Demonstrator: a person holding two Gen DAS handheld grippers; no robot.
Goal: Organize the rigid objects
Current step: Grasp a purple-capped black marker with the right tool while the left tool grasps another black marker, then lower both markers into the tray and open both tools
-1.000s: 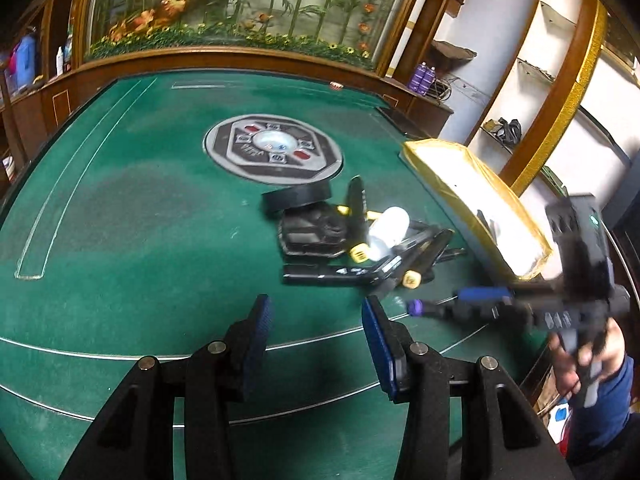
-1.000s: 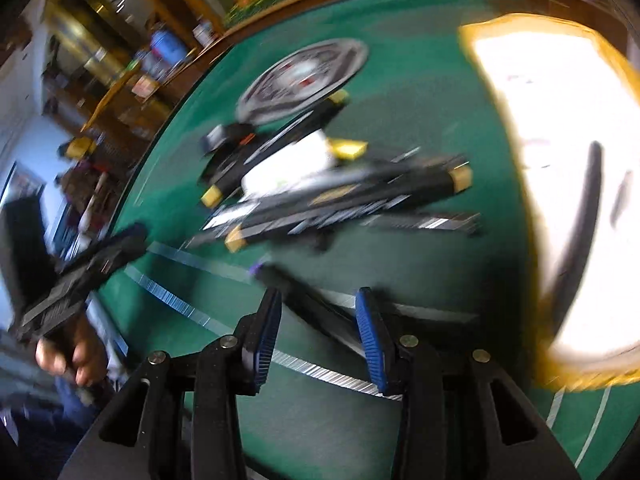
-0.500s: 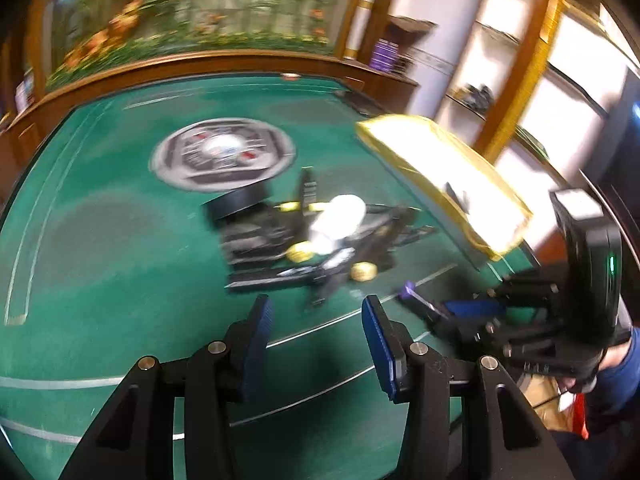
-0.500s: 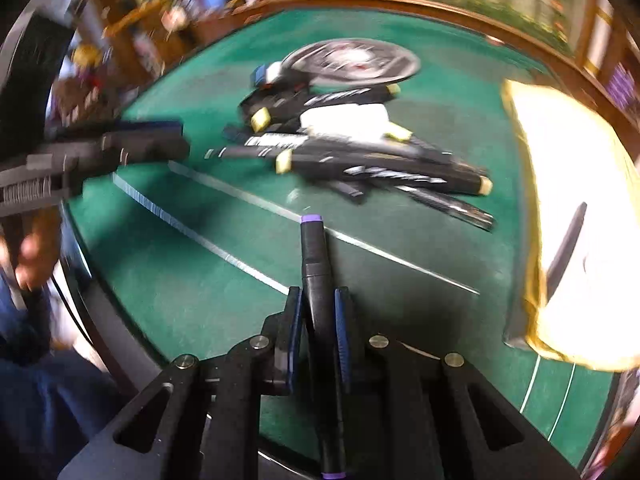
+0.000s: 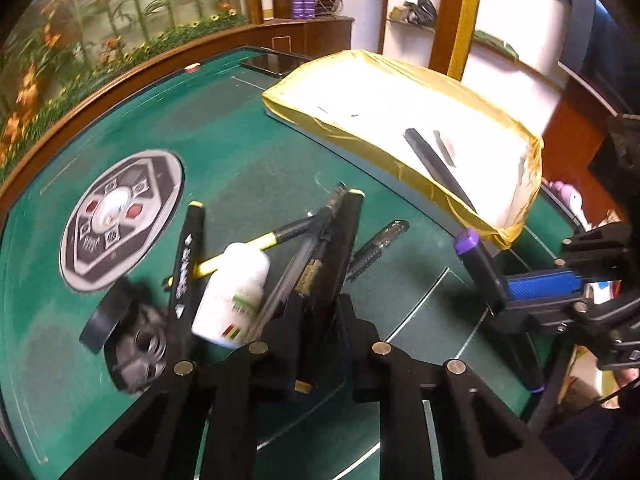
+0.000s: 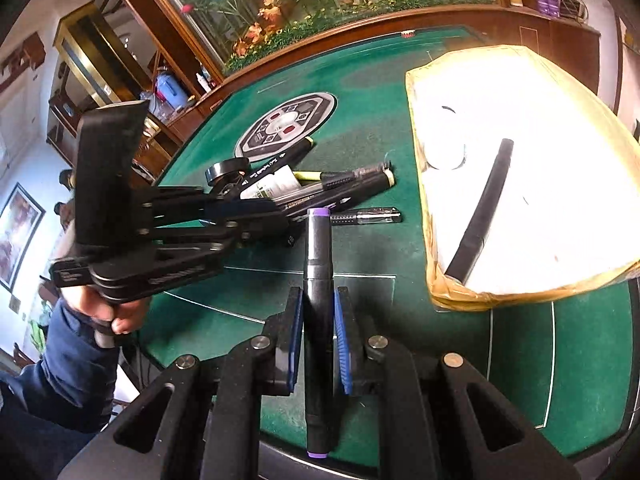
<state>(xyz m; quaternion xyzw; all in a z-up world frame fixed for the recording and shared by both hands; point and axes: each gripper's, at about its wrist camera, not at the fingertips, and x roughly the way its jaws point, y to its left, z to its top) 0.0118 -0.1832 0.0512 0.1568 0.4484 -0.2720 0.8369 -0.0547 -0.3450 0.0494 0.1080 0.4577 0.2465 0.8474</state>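
A pile of black markers, pens, a white bottle (image 5: 234,290) and a black tape roll (image 5: 105,316) lies on the green table. My left gripper (image 5: 318,312) is shut on a black marker with yellow ends (image 5: 332,256) in the pile. My right gripper (image 6: 318,320) is shut on a black marker with purple ends (image 6: 318,256) and holds it above the table, near the front edge. That marker also shows in the left wrist view (image 5: 478,264). A white tray with a yellow rim (image 6: 434,272) holds one black marker (image 6: 482,208).
A round grey and black emblem (image 6: 286,126) is set in the table beyond the pile. A wooden rail (image 6: 360,20) rims the table. A clear pen (image 6: 366,216) lies apart from the pile, near the tray.
My left gripper moved forward into the pile and shut on the yellow-ended marker. My right gripper still holds the purple-ended marker and has shifted toward the tray.
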